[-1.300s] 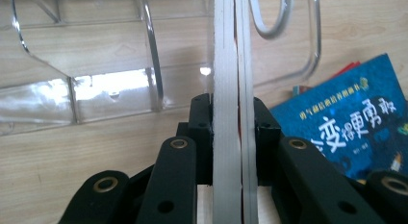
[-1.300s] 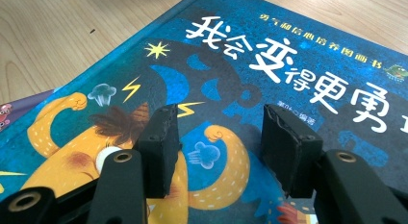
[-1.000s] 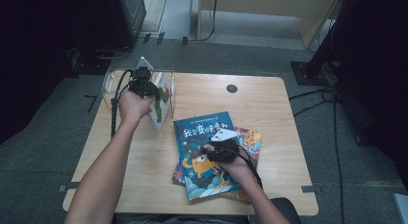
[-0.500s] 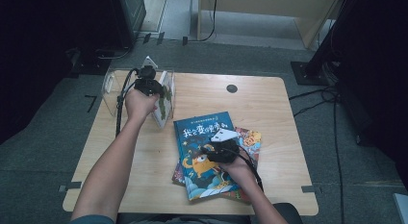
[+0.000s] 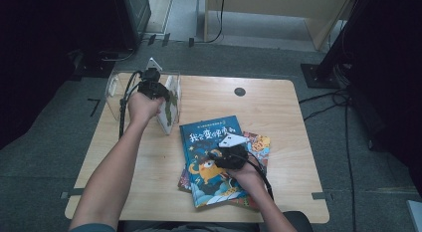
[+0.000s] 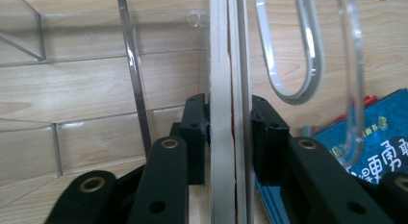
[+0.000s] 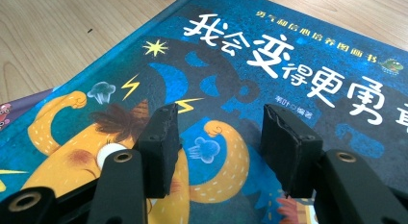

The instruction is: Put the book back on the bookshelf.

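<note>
Inside the clear rack (image 5: 117, 90) at the tabletop's (image 5: 278, 102) far left corner, the left gripper (image 6: 230, 132) straddles an upright thin book (image 6: 221, 89); its fingers have just been opening, the right one off the cover. Right of the rack, the right gripper (image 7: 219, 147) hovers over the blue picture book (image 5: 204, 142), fingers apart.

Overhead light falls evenly on the table (image 5: 278, 107); the surrounding floor beyond its left and right edges lies in deep shadow. High view is soft and grainy. Both gripper views are sharp up close, with glare on the clear plastic rack (image 6: 308, 56).
</note>
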